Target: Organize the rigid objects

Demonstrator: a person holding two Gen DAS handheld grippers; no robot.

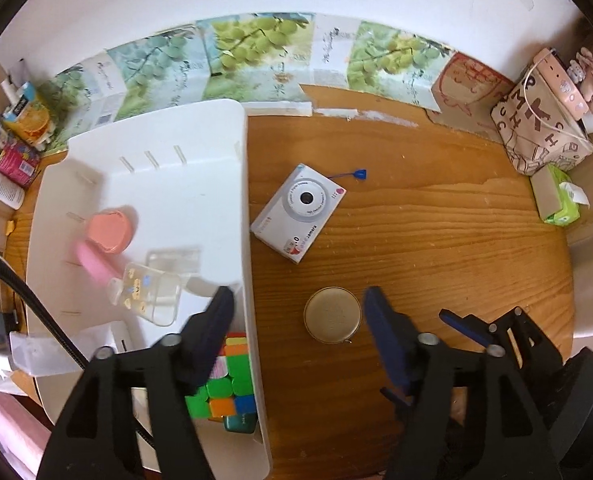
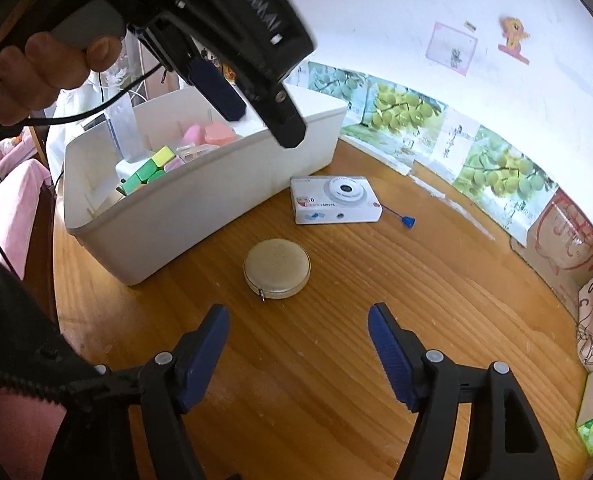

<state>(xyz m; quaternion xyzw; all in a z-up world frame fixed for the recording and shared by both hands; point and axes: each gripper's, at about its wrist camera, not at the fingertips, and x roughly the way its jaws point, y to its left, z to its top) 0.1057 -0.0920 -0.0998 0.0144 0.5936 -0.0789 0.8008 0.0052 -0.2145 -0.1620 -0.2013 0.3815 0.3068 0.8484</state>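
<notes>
Rubik's cube already binned; toy camera and round tape measure left on tabletop. Both claws held open, empty.

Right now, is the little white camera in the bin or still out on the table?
Out. The camera lies flat on the wooden table beside the white bin, lens up, with neither gripper touching it.

A wooden table carries a white bin toward its left edge, a white camera and round beige case mid-table, and a tissue pack near the right edge.
</notes>
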